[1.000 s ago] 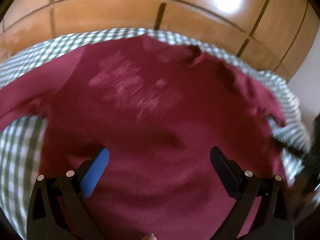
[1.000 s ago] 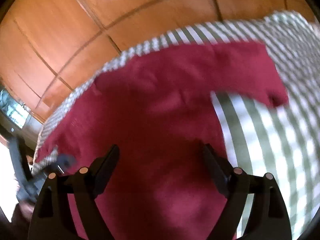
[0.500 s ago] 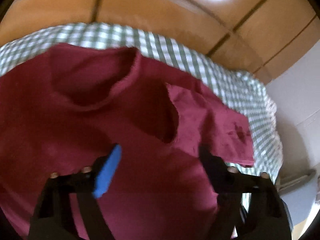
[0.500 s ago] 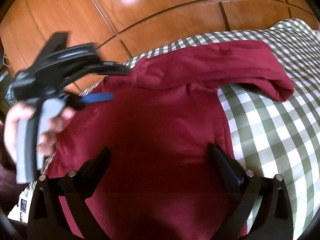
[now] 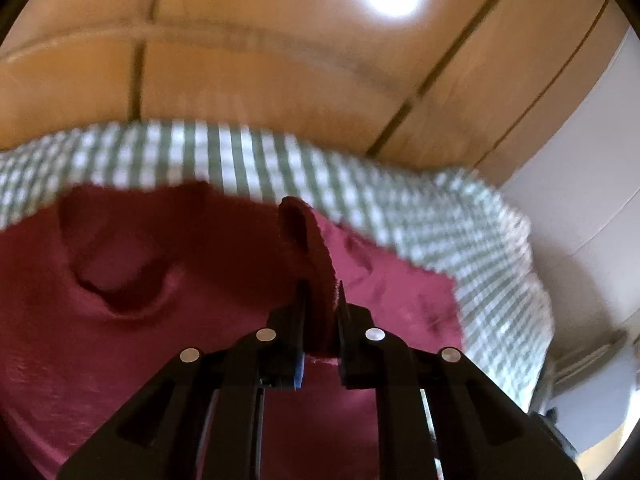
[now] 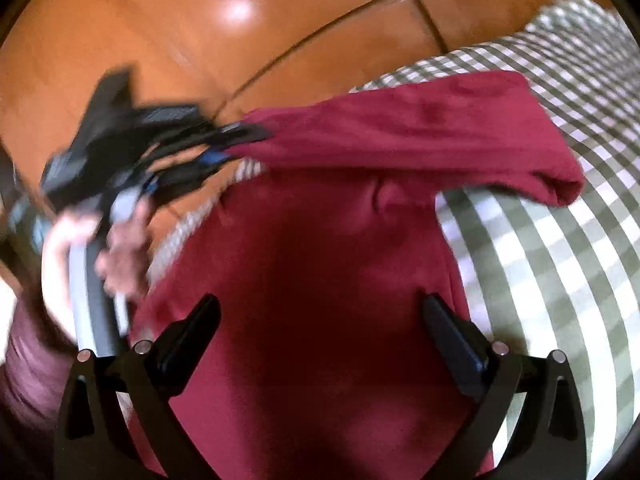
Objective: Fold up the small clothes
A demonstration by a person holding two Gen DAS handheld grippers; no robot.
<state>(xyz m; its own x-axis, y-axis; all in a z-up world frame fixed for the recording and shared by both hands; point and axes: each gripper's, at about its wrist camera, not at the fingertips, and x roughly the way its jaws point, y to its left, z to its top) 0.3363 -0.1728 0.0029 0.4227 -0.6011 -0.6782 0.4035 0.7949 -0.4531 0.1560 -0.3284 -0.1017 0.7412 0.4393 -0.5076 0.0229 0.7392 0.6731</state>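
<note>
The fold has barely begun. The maroon shirt [image 6: 320,280] lies spread on the checked bedcover [image 6: 560,260], body unfolded. The left gripper [image 5: 320,312], its jaws having just closed, pinches a fold of cloth at the shoulder, lifting it. The right gripper [image 6: 320,320] hovers wide apart over the body, empty.

The left gripper [image 5: 320,300] has just been closing and now pinches a fold of the shirt [image 5: 200,320] between its jaws. In the right wrist view it enters from nine o'clock, the left hand [image 6: 120,248] wrapped round its handle. The right gripper [image 6: 320,320] points toward twelve o'clock, jaws wide apart, gripping nothing.
</note>
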